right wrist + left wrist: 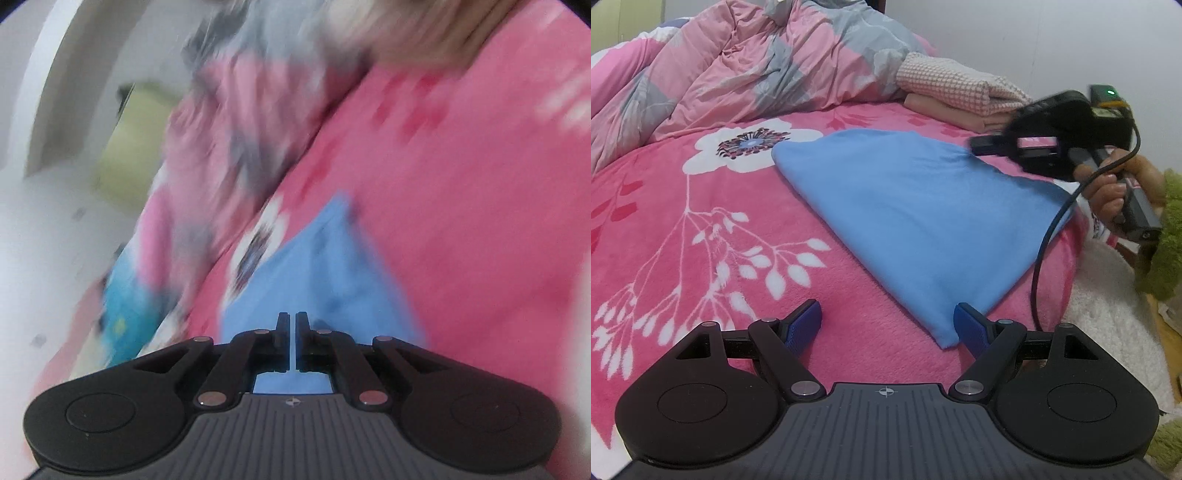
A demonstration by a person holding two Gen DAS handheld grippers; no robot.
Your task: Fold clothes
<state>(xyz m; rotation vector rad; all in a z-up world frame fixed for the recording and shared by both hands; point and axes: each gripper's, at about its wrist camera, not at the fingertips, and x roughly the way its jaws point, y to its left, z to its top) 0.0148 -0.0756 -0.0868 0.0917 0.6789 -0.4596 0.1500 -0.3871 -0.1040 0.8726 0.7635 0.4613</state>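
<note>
The blue garment (916, 218) lies flat on the pink floral blanket (701, 221), already folded into a compact, smooth panel with one rounded far end and a squared near corner; its surface shows only faint creases. It sits near the bed's right edge, well short of the folded stack (956, 96) at the back. The left gripper (886, 325) hovers just before the near corner with its blue pads spread wide and nothing between them; one pad (971, 328) stands just beside the cloth edge. The right gripper (293, 328) has its fingers pressed together and empty; the left wrist view shows it above the garment's far right side, gripped by a hand (1108, 195), with a cable (1052, 236) trailing across the cloth. For the next fold, judged from this layout, bring both tools to matching corners of one edge, pinch all layers together, lift evenly and keep the cable off the fabric so it does not drag the panel askew.
</note>
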